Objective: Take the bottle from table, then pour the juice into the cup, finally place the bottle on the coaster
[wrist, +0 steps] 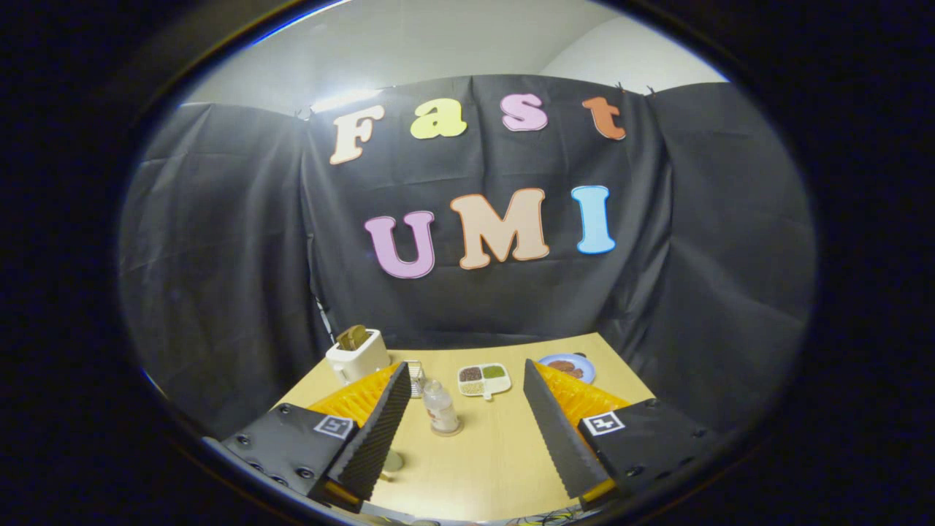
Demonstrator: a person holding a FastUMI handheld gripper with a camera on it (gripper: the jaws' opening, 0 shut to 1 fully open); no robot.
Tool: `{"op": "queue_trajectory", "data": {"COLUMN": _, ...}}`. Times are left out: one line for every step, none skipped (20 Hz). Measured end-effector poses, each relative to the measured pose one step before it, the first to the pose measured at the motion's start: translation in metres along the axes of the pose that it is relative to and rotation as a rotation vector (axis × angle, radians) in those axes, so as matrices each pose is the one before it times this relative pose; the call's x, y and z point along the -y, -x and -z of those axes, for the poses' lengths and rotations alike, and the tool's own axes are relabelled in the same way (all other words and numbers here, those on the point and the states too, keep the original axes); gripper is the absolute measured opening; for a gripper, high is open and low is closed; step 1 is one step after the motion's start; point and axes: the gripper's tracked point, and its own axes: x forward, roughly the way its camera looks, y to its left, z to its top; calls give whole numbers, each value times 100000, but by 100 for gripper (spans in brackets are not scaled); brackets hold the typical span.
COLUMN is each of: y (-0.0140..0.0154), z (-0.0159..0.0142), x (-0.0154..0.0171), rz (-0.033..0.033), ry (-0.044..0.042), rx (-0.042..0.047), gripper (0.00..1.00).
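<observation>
A small clear bottle (440, 406) with a pale cap and reddish label stands upright on the wooden table (497, 460), on a round tan disc (448, 430) that looks like a coaster. It is between my fingers, nearer the left one, and well below them. A clear glass cup (416, 378) sits just behind the bottle, partly hidden by the left fingertip. A second flat round disc (393, 460) lies beside the left finger. My gripper (464, 367) is open wide above the table, holding nothing.
A white toaster (356, 356) with bread slices stands at the table's back left. A white divided tray (483, 380) of foods lies beyond the bottle. A blue plate (567, 367) with food sits at the back right. Black cloth walls close the booth.
</observation>
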Motion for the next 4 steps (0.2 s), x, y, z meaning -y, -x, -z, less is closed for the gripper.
{"op": "queue_trajectory", "data": {"y": 161, "z": -283, "x": 249, "rz": 389, "ry": 1246, "rx": 536, "gripper": 97}}
{"op": "queue_trajectory", "data": {"y": 137, "z": -151, "x": 234, "rz": 308, "ry": 1278, "rx": 454, "gripper": 97}}
{"op": "queue_trajectory", "data": {"y": 136, "z": -54, "x": 224, "rz": 257, "ry": 1226, "rx": 388, "gripper": 97}}
{"op": "queue_trajectory", "data": {"y": 139, "z": -65, "x": 204, "rz": 291, "ry": 1109, "rx": 209, "gripper": 97}}
